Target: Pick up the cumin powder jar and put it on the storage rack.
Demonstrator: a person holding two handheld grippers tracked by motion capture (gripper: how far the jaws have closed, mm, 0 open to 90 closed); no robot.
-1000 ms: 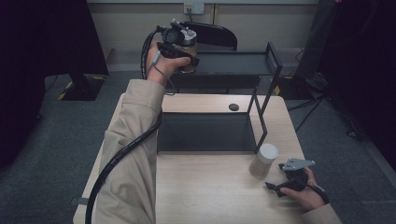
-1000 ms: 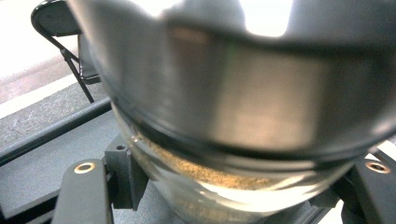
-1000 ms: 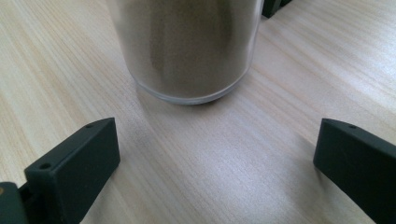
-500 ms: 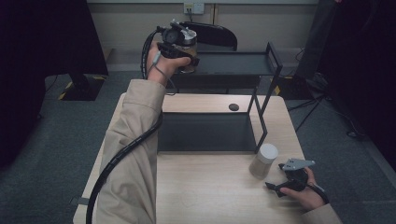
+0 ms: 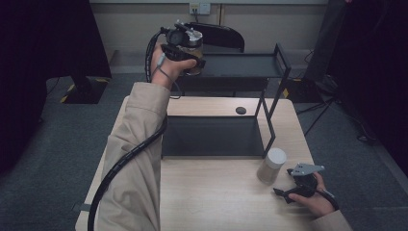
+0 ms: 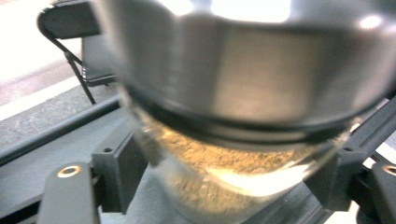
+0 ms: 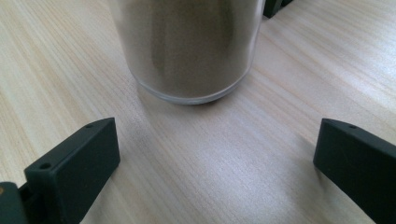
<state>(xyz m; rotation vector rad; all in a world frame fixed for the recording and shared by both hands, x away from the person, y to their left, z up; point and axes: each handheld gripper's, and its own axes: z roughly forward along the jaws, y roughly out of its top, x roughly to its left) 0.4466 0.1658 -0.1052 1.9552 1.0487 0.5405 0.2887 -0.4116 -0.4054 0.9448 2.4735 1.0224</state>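
Nothing shifts except the left gripper [image 5: 192, 54], whose jaws have just been opening beside a round glass jar [image 6: 224, 172] of tan powder, its steel lid smooth. It sits between those jaws on the shelf [image 5: 240, 65].

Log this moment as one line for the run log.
left gripper: jaws just opening around spice jar on shelf top | right gripper: open, facing second jar on table

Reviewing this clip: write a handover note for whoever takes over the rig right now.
Left gripper: jaws have just been opening around the metal-lidded glass jar of tan powder, at the left end of the black metal rack's top shelf; contact unclear.
Right gripper: open, low over the light wooden table, facing the pale-lidded jar.
Done: first jar brought to the shelf.
Left: probably back off, then shelve the second jar.
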